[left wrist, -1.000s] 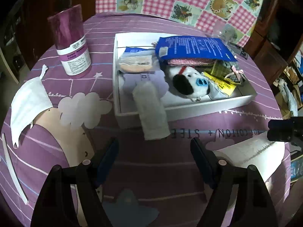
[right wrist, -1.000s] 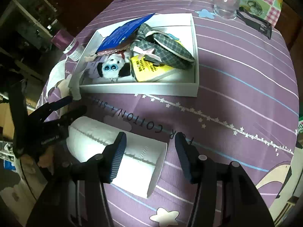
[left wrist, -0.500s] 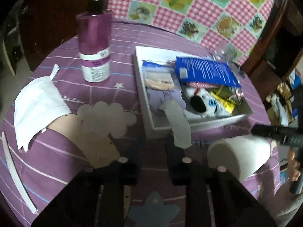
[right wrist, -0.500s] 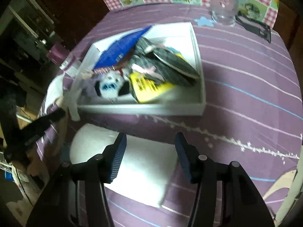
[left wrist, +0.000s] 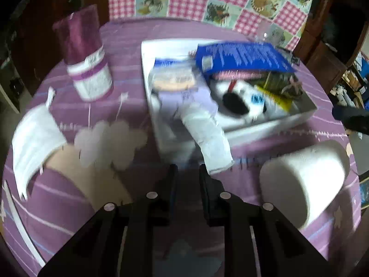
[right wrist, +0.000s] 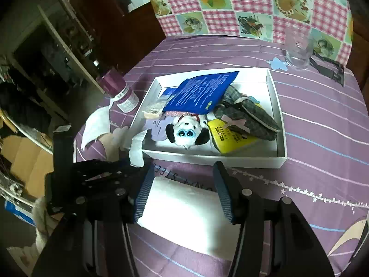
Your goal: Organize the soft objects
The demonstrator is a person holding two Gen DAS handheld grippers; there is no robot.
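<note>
A white toilet paper roll [right wrist: 184, 212] sits between the pads of my right gripper [right wrist: 182, 180], which is shut on it just in front of the white tray [right wrist: 207, 159]. The same roll [left wrist: 304, 180] shows at the right of the left wrist view. A white sock [left wrist: 207, 138] hangs over the tray's near rim [left wrist: 265, 131]. My left gripper [left wrist: 187, 175] is shut with only a narrow slit and nothing between its fingers; the sock's end lies just right of them. In the tray lie a plush panda [right wrist: 186, 131], a blue packet [right wrist: 200, 90], plaid slippers [right wrist: 249, 113] and a yellow pouch [right wrist: 230, 136].
A purple bottle [left wrist: 85, 55] stands left of the tray. A white face mask [left wrist: 34, 136] lies near the table's left edge. A glass [right wrist: 297, 46] and a black clip [right wrist: 327, 67] sit at the far right of the round purple tablecloth. Dark furniture surrounds the table.
My left gripper's jaws went from wide open to nearly together, with nothing caught in them. The right gripper now has the roll squarely between its pads and sits closer to the tray.
</note>
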